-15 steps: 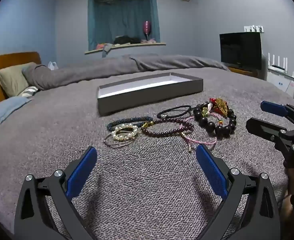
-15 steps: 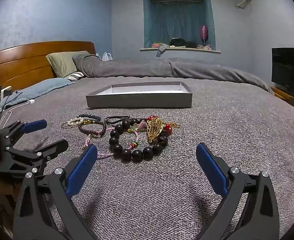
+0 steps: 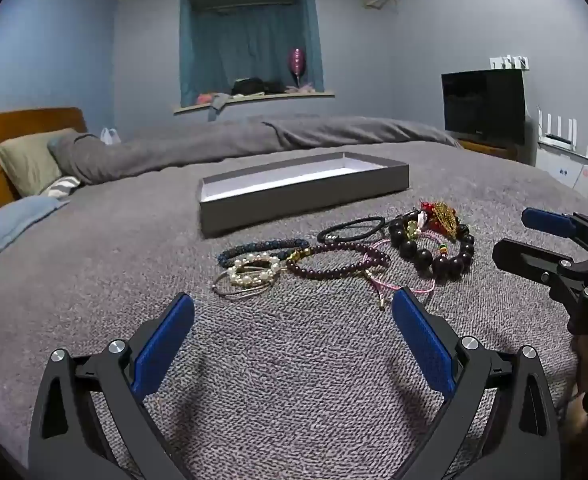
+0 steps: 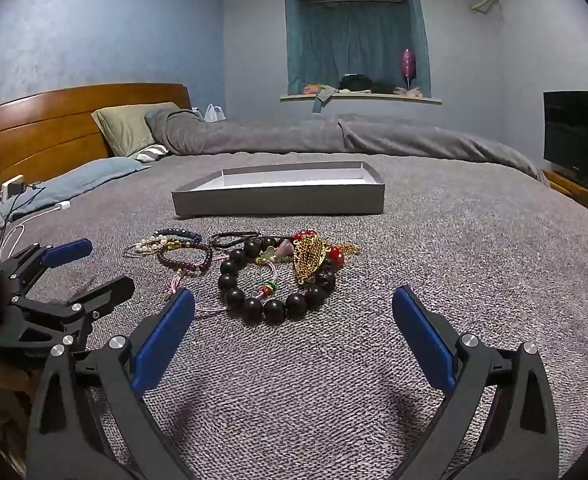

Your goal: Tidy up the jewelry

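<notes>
Both my grippers, left gripper (image 3: pixel 292 312) and right gripper (image 4: pixel 292 312), gape wide, empty, over grey knitted bedspread (image 3: pixel 294 380); heap of beaded bracelets (image 3: pixel 346 256) ahead, shallow grey cardboard box (image 3: pixel 302 196) beyond.

Glossy bead bracelet (image 4: pixel 277 280) on rough cloth blanket (image 4: pixel 334 380).

Between your left gripper (image 3: pixel 293 312) and the jewelry cluster (image 3: pixel 334 256) lies only bare gray bedspread (image 3: pixel 294 380), so you have a clear lane forward. The pink cord bracelet (image 3: pixel 390 286) trails nearest, its end just beside your inner blue pad. Your right gripper (image 4: pixel 293 312) faces the large dark bead bracelet (image 4: pixel 269 292) straight ahead, with open bedspread to its right. The 2 grippers sit near each other, so your inward swing is limited. Beyond the cluster, the shallow gray box (image 3: pixel 302 188) lies open-topped; its low near wall stands in your way.
</notes>
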